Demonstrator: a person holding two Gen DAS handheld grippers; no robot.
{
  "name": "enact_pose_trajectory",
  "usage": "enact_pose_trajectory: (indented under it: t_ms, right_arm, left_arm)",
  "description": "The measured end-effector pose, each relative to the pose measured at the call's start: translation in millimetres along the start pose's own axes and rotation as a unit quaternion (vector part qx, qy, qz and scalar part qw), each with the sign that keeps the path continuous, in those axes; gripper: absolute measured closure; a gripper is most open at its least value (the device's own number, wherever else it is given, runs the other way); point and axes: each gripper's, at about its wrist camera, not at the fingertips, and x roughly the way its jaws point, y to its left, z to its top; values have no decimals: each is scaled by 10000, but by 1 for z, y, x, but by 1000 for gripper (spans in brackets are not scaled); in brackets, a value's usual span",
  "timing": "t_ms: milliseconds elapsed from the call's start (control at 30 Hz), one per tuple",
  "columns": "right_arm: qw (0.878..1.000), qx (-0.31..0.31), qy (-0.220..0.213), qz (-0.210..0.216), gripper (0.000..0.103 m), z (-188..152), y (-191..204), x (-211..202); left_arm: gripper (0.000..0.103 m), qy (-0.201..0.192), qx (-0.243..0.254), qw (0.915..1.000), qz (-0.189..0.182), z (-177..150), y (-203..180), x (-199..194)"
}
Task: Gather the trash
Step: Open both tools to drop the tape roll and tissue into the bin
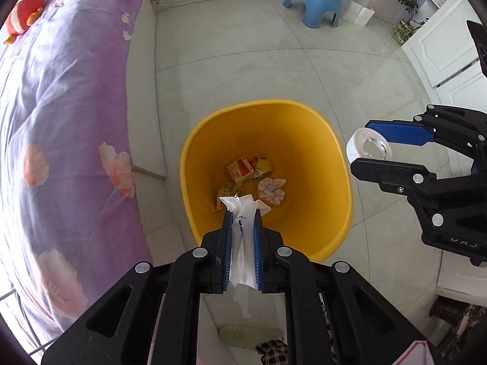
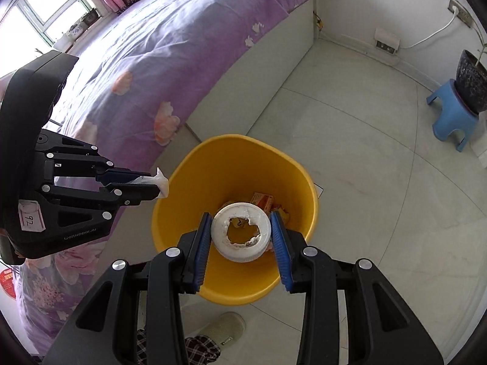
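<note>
Two grippers are held above a yellow bin (image 1: 316, 164) that stands on the tiled floor (image 1: 243, 60) beside a bed (image 1: 61, 106). A white plastic wrapper (image 1: 243, 237) is clamped in the left gripper (image 1: 242, 213), a white lid (image 2: 241, 231) with a torn middle in the right gripper (image 2: 240, 217). Crumpled wrappers (image 1: 246, 168) lie at the bin's bottom.

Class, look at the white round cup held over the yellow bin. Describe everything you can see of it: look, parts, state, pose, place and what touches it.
The white cup is a small round tub that looks like plastic, with a ribbed rim and a torn foil seal, ragged around a hole through which the yellow bin shows. In the left wrist view its wall looks clear. It lies sideways, mouth towards the camera, gripped at opposite sides by the blue pads of the right tool. It hangs above the bin's opening, touching nothing else.
</note>
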Motion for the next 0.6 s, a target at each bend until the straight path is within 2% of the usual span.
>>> enact_pose_trajectory:
  t_ms: [300, 367, 400, 433, 500, 600]
  right_arm:
    - [9997, 82, 173, 154, 63, -3, -20, 41]
    - [9995, 152, 152, 218, 56, -4, -22, 42]
    - [9995, 170, 122, 247, 48, -4, -23, 41]
    - [9995, 172, 86, 230, 44, -5, -24, 39]
    - [9997, 143, 72, 166, 44, -3, -24, 40]
    - [9997, 199, 41, 129, 44, 0, -27, 38]
  left_arm:
    - [90, 212, 20, 9998, 56, 3, -3, 35]
    - [86, 234, 29, 9997, 69, 4, -4, 37]
    - [83, 244, 27, 9997, 90, 4, -5, 38]
    - [77, 233, 9, 9997, 100, 5, -6, 37]
    - [67, 201, -27, 9998, 93, 7, -6, 37]
    - [58, 199, -72, 9997, 105, 6, -6, 36]
